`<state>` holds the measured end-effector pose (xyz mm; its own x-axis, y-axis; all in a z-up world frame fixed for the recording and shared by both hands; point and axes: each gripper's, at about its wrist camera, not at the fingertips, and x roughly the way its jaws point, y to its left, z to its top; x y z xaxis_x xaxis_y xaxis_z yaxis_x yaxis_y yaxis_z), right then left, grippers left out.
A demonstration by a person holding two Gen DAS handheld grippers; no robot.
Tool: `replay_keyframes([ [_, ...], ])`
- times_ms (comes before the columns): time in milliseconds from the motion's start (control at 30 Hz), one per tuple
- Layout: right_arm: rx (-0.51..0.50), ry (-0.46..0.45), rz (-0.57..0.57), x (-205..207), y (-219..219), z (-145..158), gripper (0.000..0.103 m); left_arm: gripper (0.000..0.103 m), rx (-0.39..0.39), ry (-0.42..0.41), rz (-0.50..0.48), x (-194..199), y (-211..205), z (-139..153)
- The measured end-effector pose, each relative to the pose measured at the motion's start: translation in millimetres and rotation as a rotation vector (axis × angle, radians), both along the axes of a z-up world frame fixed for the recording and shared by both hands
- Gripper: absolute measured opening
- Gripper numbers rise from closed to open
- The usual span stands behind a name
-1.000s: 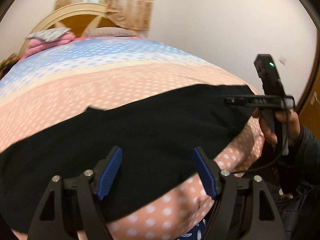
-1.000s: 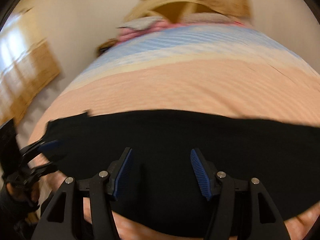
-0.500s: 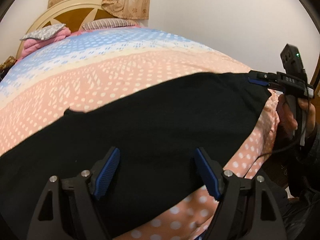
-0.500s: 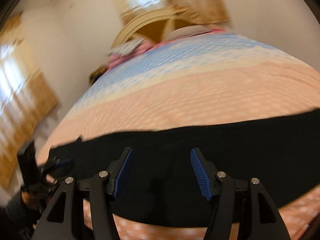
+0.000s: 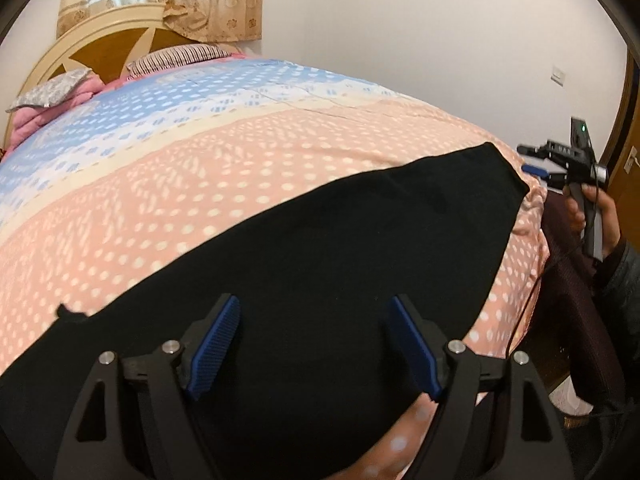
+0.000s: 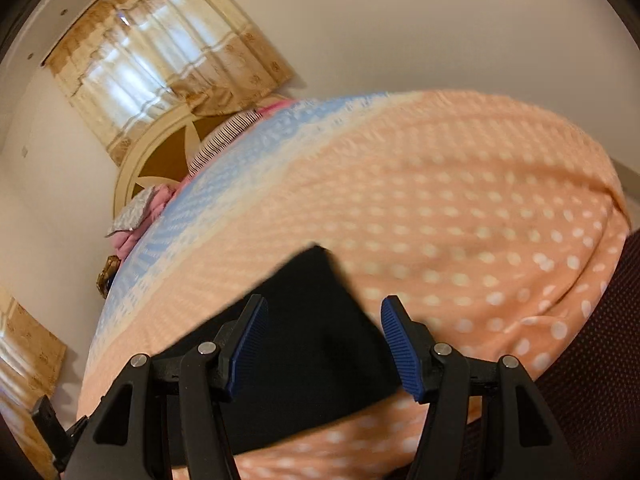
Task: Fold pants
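Open bedspread (image 5: pixel 168 184) stretches clear beyond the black pants (image 5: pixel 320 272) toward the headboard (image 5: pixel 104 52), where pillows (image 5: pixel 52 92) crowd the far end; a dark chair (image 5: pixel 576 304) hems in the bed's near right corner beside the wall.

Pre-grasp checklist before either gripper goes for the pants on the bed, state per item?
1. Pants lying flat on the bedspread: ok, no big wrinkles visible.
2. Left gripper open and empty: ok.
3. Right gripper open and empty: ok.
4. Right gripper lined up with the pants' end: ok, the corner lies ahead of the fingers.
5. Left gripper over the pants' other end: cannot tell, that end runs out of view.
6. Right wrist view sharp: not ok, blurred.
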<state>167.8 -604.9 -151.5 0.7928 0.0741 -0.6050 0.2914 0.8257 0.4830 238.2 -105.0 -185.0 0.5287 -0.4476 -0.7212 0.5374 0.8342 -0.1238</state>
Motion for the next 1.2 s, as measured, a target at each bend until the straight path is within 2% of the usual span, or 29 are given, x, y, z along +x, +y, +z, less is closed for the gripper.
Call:
replay_keyframes([
  [133,0.076,0.027,0.02,8,-14,-17,0.061,0.081,-0.005,0.033,0.033,5,-9,-10],
  [200,0.105,0.041,0.057,12,-14,-24,0.061,0.085,-0.004,0.024,0.047,4,-12,-13],
  [267,0.077,0.044,0.078,16,-10,-27,0.061,0.089,0.0,0.022,0.051,4,-15,-13],
  [433,0.059,0.008,0.05,17,-9,-25,0.061,0.09,0.054,0.001,0.046,-1,-22,-13],
  [533,0.063,0.007,0.093,23,-9,-25,0.06,0.09,0.05,0.009,0.046,0,-18,-13],
  [633,0.021,0.017,0.137,32,1,-23,0.06,0.09,0.031,0.026,0.058,3,-16,-13],
  [667,0.014,0.015,0.138,35,0,-23,0.057,0.09,0.032,0.028,0.063,4,-17,-13],
  [767,0.03,0.006,0.122,39,-9,-25,0.049,0.091,0.051,0.023,0.066,5,-21,-14],
  [967,0.083,0.001,0.191,42,-13,-28,0.048,0.099,0.072,0.016,0.057,3,-27,-16],
  [1133,0.1,0.002,0.218,50,-14,-30,0.034,0.101,0.079,0.012,0.046,3,-28,-17],
  [1167,0.086,0.005,0.221,50,-13,-30,0.017,0.101,0.079,0.012,0.047,4,-27,-17],
  [1200,0.078,0.011,0.234,51,-11,-30,0.012,0.101,0.08,0.012,0.047,4,-27,-17],
])
